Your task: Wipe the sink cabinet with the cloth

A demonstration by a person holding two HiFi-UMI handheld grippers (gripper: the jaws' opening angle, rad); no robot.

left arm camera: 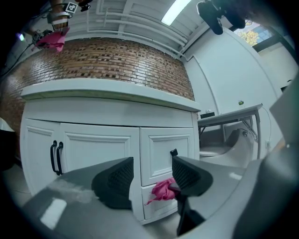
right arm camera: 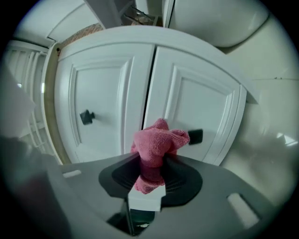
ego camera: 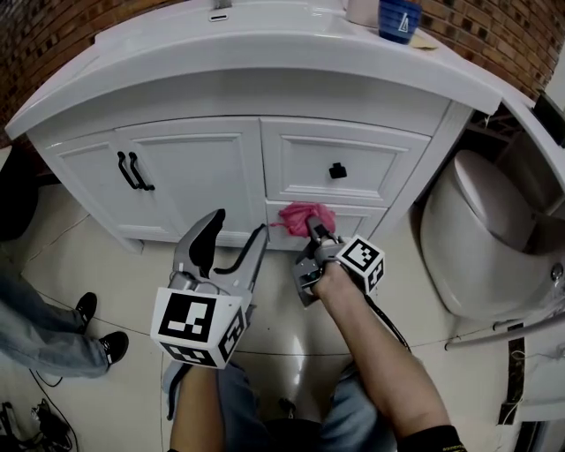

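Observation:
The white sink cabinet (ego camera: pixel 221 163) has two doors with black handles (ego camera: pixel 132 170) at the left and drawers with a black knob (ego camera: pixel 337 170) at the right. A bunched pink cloth (ego camera: pixel 302 217) is pressed against the lower drawer front, and my right gripper (ego camera: pixel 313 233) is shut on it. In the right gripper view the cloth (right arm camera: pixel 158 142) sticks out from the closed jaws of the right gripper (right arm camera: pixel 152 169), right in front of the drawer panels. My left gripper (ego camera: pixel 238 226) hangs open and empty to the cloth's left, a little off the cabinet. The left gripper view shows the cloth (left arm camera: pixel 162 190) beyond the spread jaws.
A white toilet (ego camera: pixel 481 234) stands close at the right of the cabinet. A blue cup (ego camera: pixel 399 18) sits on the countertop (ego camera: pixel 265 53). A bystander's shoes (ego camera: pixel 99 328) and jeans leg are on the tiled floor at the left. Brick wall behind.

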